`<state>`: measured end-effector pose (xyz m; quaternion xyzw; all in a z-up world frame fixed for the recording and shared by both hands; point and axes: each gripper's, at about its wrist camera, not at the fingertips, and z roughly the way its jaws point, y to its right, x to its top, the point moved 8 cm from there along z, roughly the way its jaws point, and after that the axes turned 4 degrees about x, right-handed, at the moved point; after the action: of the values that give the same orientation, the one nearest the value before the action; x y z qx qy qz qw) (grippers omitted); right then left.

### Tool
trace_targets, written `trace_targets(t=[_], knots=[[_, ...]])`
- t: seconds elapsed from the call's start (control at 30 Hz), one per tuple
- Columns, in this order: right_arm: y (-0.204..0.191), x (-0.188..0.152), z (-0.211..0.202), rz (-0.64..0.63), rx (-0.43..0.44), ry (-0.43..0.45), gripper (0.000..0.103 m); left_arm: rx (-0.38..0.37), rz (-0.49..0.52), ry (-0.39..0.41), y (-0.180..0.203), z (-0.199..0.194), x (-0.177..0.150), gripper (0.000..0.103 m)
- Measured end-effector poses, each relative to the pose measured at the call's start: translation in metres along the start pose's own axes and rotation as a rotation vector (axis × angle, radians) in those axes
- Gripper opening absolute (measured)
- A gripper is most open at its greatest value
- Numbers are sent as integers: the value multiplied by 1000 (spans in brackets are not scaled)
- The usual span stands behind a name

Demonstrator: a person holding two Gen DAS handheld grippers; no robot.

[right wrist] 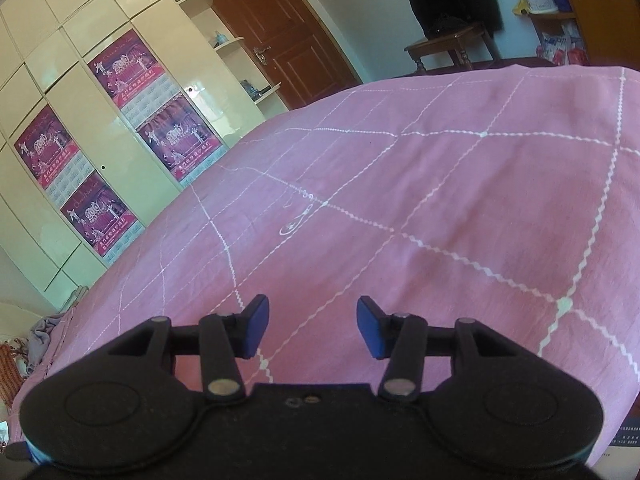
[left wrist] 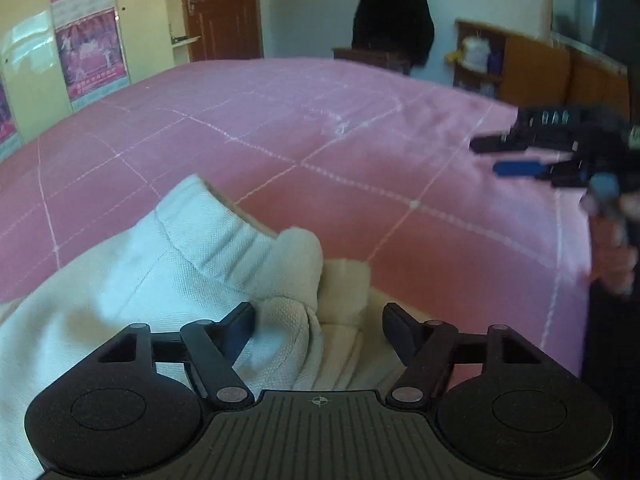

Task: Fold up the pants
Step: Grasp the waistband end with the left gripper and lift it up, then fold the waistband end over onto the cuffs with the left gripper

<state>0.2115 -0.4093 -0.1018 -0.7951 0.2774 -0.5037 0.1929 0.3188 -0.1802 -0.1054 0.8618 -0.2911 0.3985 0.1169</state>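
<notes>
We look along the left gripper (left wrist: 319, 330) first. Its two black fingers (left wrist: 240, 326) stand well apart, released, with nothing pinched between the pads. Directly below and ahead of them lie the pants (left wrist: 192, 264), off-white, bunched in soft folds on the pink bedspread (left wrist: 360, 152). The ribbed waistband (left wrist: 224, 236) runs diagonally across the heap, and a lump of cloth rises into the gap between the fingers. Whether the left finger's tip brushes that cloth we cannot tell.

At the right edge of the same view we see the right gripper (left wrist: 504, 156), blurred, held in a hand (left wrist: 612, 248) above the bedspread, well apart from the pants. One of its pads shows blue.

From the right wrist view, the right gripper (right wrist: 313, 330) points down over bare bedspread (right wrist: 440, 184) with its white zigzag grid. Its blue pads (right wrist: 256, 330) are parted, empty; no cloth is between them. The pants do not appear in this view.

Surroundings: a cream wardrobe (right wrist: 52, 92) with magenta posters (right wrist: 124, 68) on its doors, a brown door (right wrist: 280, 24), a wooden chair (right wrist: 452, 46) draped in something dark, and orange-brown shelves (left wrist: 520, 64) holding small items. A crumpled greyish cloth (right wrist: 44, 330) lies at the far left beside the bed edge.
</notes>
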Motion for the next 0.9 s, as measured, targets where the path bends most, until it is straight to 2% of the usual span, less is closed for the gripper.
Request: trace_targets(t=[0.07,0.17,0.2,0.27,0.37,0.47,0.57,0.63,0.77,0.87,0.9], knots=[[0,0,1,6,-3,0,49,50,-131,72,-23,-22,1,69],[-2,-2,-2,-5,-9,8,49,196,-291,228,-70,-83,-11,70],[-4,-3,-3,-16,-11,12,49,247,-331,253,-84,-104,-20,70],[-9,-4,-6,-40,-5,17,49,362,-402,272,-117,-147,-53,70],[-24,-11,-13,-88,23,8,49,487,-458,214,-149,-197,-118,70],[-47,-28,-20,-134,77,-19,49,516,-530,162,-156,-220,-174,70],[-72,-47,-21,-199,111,-60,49,502,-551,151,-148,-215,-200,70],[-85,-57,-22,-241,118,-76,49,476,-541,153,-137,-198,-196,70],[-99,-71,-28,-259,123,-103,49,423,-460,127,-123,-162,-176,70],[-111,-85,-33,-261,139,-126,49,447,-408,64,-128,-140,-175,70],[-117,-89,-33,-264,152,-134,49,453,-408,72,-129,-139,-174,70]])
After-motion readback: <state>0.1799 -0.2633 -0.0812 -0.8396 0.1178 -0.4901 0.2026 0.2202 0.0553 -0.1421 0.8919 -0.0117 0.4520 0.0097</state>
